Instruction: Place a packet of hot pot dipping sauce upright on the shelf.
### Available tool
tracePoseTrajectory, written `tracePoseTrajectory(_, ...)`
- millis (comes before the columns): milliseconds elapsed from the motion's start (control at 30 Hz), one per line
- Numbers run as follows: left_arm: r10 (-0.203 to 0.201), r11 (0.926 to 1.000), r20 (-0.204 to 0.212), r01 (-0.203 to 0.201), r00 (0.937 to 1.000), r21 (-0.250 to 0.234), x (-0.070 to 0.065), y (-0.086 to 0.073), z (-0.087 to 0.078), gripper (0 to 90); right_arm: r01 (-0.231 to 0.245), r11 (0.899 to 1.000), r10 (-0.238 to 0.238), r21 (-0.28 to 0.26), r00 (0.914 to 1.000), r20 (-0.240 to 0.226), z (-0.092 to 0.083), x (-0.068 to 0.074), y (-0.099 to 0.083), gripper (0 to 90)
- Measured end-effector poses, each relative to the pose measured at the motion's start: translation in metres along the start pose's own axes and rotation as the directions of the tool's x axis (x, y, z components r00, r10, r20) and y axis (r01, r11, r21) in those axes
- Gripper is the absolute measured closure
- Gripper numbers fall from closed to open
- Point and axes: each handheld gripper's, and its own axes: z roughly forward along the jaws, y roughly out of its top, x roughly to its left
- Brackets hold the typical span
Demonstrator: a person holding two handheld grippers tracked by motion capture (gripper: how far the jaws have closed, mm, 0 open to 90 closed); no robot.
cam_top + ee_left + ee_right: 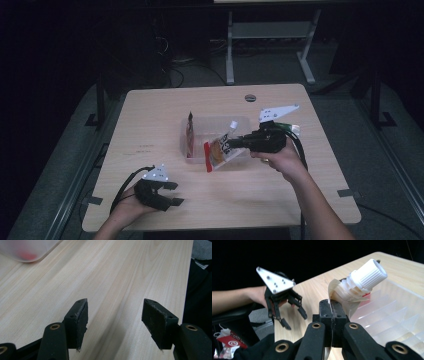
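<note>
The left gripper rises from the bottom of the frame with its two black jaws spread wide apart and nothing between them. The pads are rough and a little frayed at the edges, and brass rivets show on the links below them. Behind the jaws the pale wooden table runs up the frame, its grain slanting toward the upper right. In the upper left corner sits the rounded corner of a clear bin, blurred, with something red showing through its wall. Dark shapes lie past the table's edge along the right side.
</note>
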Motion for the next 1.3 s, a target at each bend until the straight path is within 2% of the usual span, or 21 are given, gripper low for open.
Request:
tracePoseTrajectory(100, -0.005, 1.0000, -0.001, 0.005, 1.0000, -0.002, -0.001, -0.001, 0.000, 37.6, -0.001, 1.000, 0.001, -0.003, 0.9999, 0.011, 0.002, -0.003, 0.004, 89.7)
tracePoseTrajectory(133, 0.006, 1.0000, -0.002, -0.006, 1.0000, 0.008, 0.000, -0.001, 0.000, 37.6, 0.002, 1.000, -0.002, -0.002, 0.9998, 0.017, 0.004, -0.005, 0.006, 89.7)
tracePoseTrajectory(333, 0.011, 0.9999, -0.001, -0.011, 0.9999, 0.012, 0.000, -0.001, 0.000, 37.6, -0.003, 1.000, 0.003, 0.000, 0.9992, 0.039, 0.011, -0.013, 0.013, 89.7)
tracePoseTrajectory(633, 0.023, 0.9995, 0.004, -0.023, 0.9997, 0.021, -0.002, 0.000, 0.002, 37.6, -0.035, 0.999, 0.034, 0.009, 0.9956, 0.087, 0.022, -0.031, 0.018, 89.7)
tracePoseTrajectory(700, 0.008, 0.9998, 0.011, -0.008, 0.9999, 0.019, -0.003, 0.000, 0.003, 37.6, -0.041, 0.999, 0.040, 0.010, 0.9945, 0.097, 0.024, -0.035, 0.019, 89.6)
tracePoseTrajectory(867, 0.013, 0.9996, 0.012, -0.013, 0.9998, 0.023, -0.003, 0.000, 0.003, 37.6, -0.052, 0.998, 0.049, 0.017, 0.9914, 0.122, 0.030, -0.043, 0.020, 89.6)
tracePoseTrajectory(1100, 0.009, 0.9997, 0.014, -0.009, 0.9999, 0.020, -0.003, 0.000, 0.003, 37.6, -0.083, 0.997, 0.080, 0.011, 0.9876, 0.135, 0.037, -0.055, 0.017, 89.6)
tracePoseTrajectory(1300, 0.019, 0.9996, 0.016, -0.019, 0.9997, 0.021, -0.003, 0.000, 0.004, 37.6, -0.091, 0.996, 0.087, 0.021, 0.9865, 0.138, 0.046, -0.058, 0.016, 89.6)
